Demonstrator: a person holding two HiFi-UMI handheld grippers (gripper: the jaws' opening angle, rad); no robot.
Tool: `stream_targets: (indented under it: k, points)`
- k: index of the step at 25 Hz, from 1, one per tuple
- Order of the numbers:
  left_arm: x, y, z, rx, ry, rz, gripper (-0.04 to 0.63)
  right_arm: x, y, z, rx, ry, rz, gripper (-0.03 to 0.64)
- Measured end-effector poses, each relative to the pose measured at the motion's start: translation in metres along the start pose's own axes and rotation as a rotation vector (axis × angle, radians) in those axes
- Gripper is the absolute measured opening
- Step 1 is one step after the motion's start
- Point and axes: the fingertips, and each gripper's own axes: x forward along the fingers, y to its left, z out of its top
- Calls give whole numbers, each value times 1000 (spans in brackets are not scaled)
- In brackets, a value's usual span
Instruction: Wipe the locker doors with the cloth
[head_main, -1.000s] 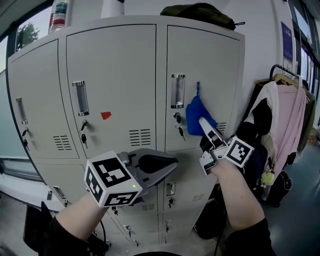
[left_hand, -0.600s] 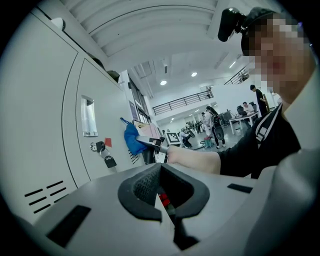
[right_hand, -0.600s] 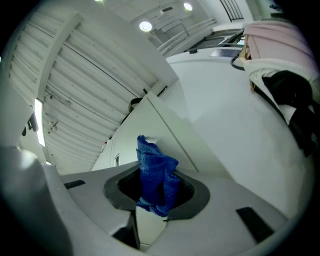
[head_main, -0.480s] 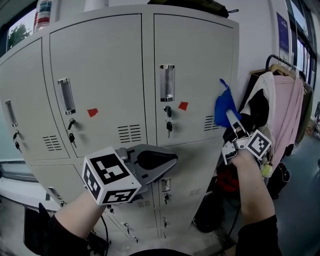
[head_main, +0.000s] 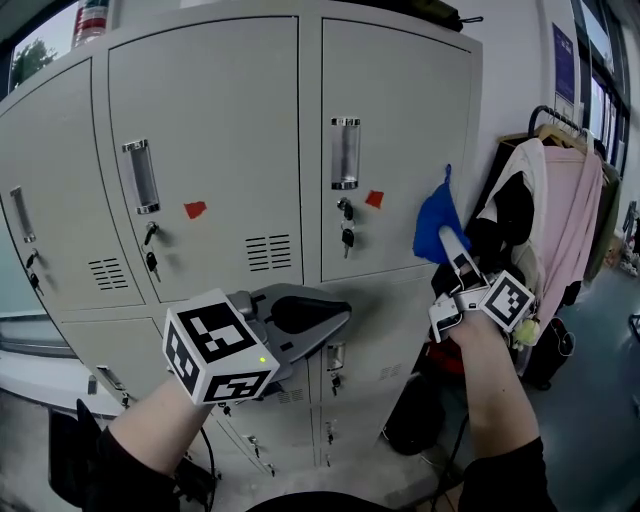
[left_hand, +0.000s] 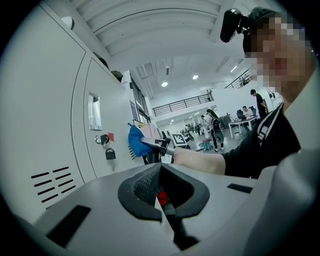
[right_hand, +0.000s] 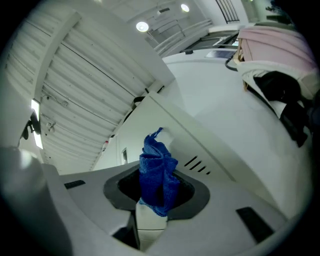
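A bunched blue cloth (head_main: 436, 222) is clamped in my right gripper (head_main: 446, 243), which is shut on it. The cloth is held up at the right edge of the upper right locker door (head_main: 400, 120), near its vent slots; contact is unclear. In the right gripper view the cloth (right_hand: 157, 172) stands up between the jaws of the right gripper (right_hand: 155, 192), with the grey door (right_hand: 215, 125) behind it. My left gripper (head_main: 335, 312) hovers low in front of the lower lockers, shut and holding nothing. The left gripper view shows the cloth (left_hand: 135, 142) beside the door.
Keys (head_main: 347, 238) hang from the locks under the door handles (head_main: 345, 152). Small red stickers (head_main: 195, 210) mark both upper doors. A clothes rack with a pink garment (head_main: 575, 220) stands close on the right. A dark bag (head_main: 425, 12) lies on top of the lockers.
My right gripper carried the cloth from beside the right door's handle across to that door's right edge, uncovering a red sticker. The left gripper stayed low and shut.
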Motion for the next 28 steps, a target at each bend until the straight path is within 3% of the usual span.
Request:
stream_targets:
  k: [7,12,19,28]
  points:
    - [-34,1,-6,-2,4,31,8,31,42,-85,103,76,87,103]
    - [-55,8,-12,-12,13,63,8,49,62,-114,137,91,134,103]
    - [-66,19,-22,-22,30,86,8,60,69,-120,102,69,155,103]
    - [-38,20,-16,-10,25,62,8,31,14,-71,51,15,64,103]
